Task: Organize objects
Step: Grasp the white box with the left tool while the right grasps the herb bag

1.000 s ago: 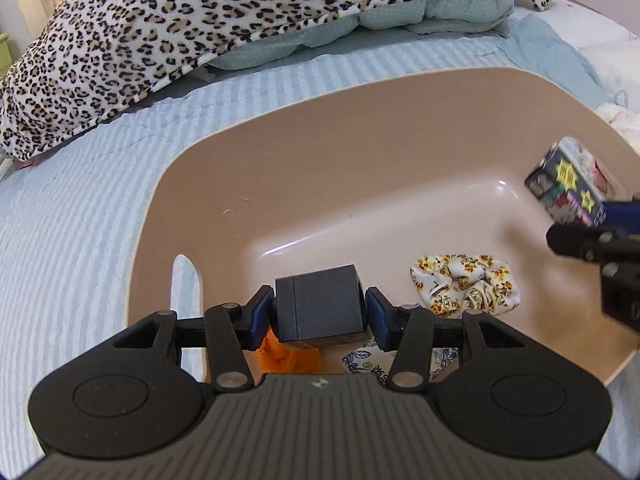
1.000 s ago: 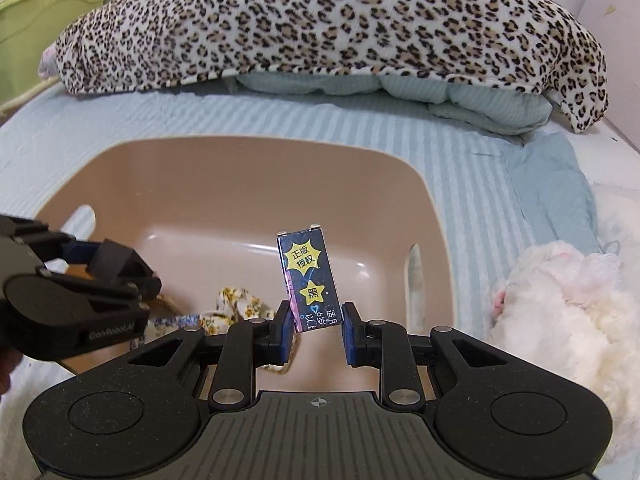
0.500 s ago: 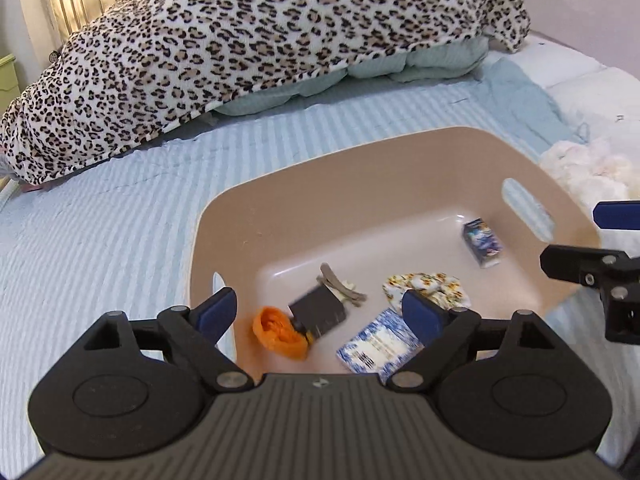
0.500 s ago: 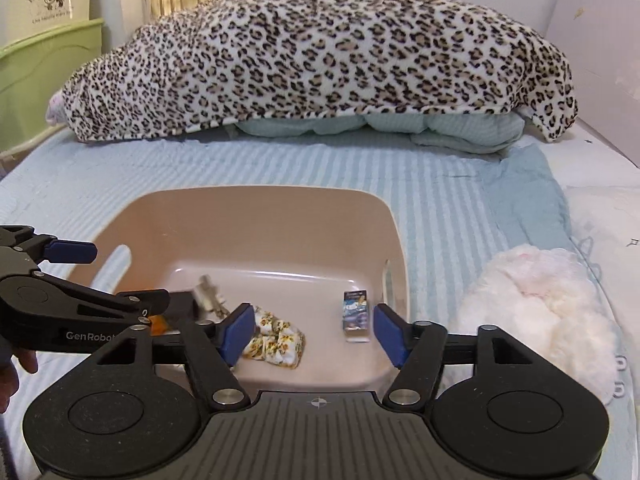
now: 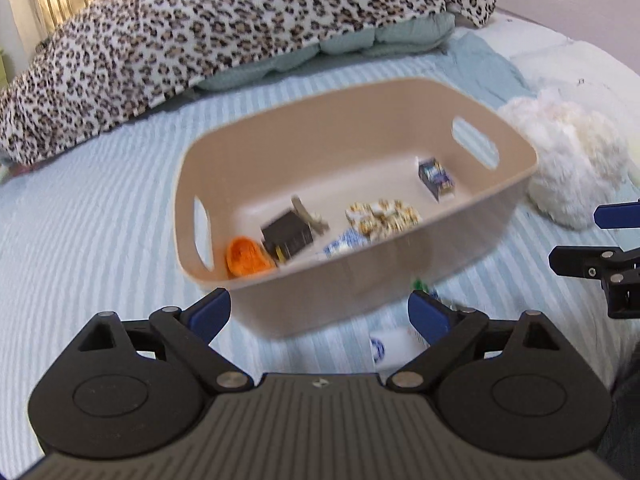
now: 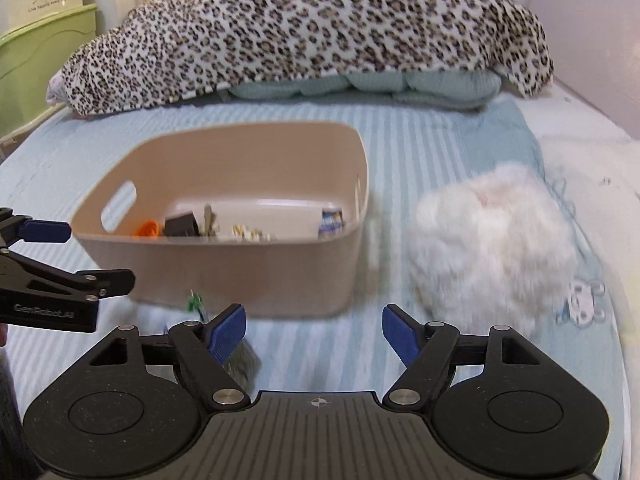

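Beige basket [image 5: 352,280] ahead of both empty, wide-open grippers, left gripper [image 5: 318,312] nearest small white item [image 5: 394,346] beside its near wall.

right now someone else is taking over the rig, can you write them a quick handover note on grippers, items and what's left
Left gripper: open, empty, pulled back in front of the beige plastic basket.
Right gripper: open, empty, also short of the basket.
In the basket: orange crumpled item, dark grey box, metal hair clip, floral fabric scrunchie, small blue printed box, blue-and-white patterned packet.
Left on the striped blue bedsheet, in front of the basket: a small white item with a blue mark and a small green piece, both blurred. The fluffy white plush lies right of the basket.
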